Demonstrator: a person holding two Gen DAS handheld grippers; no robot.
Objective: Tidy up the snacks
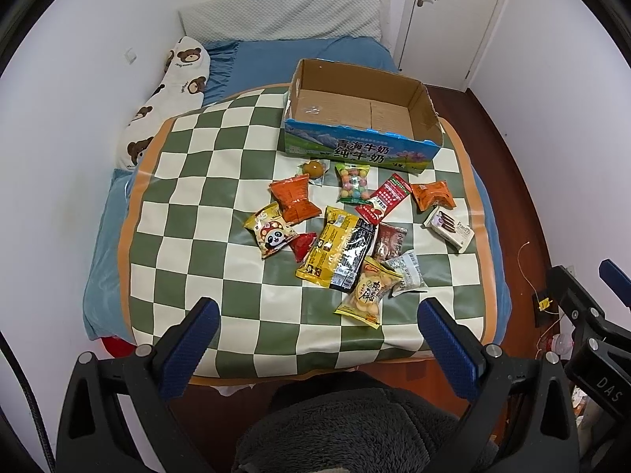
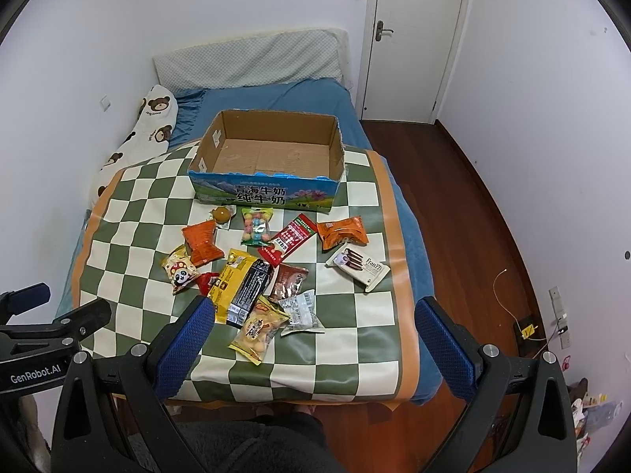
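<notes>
Snacks loose on mat, box at 12 o'clock bare. Both tools released, hovering. Next: grasp nearest packet, carry to box.

1. Green-and-cream checked mat with an orange border.
2. Brown cardboard box, blue and green printed front.
3. White pillow patterned with brown bears.
4. Blue bedsheet.

black claw frames, silver screws, blue textured pads, white "genrobot.ai" lettering, grey fleece garment
</notes>
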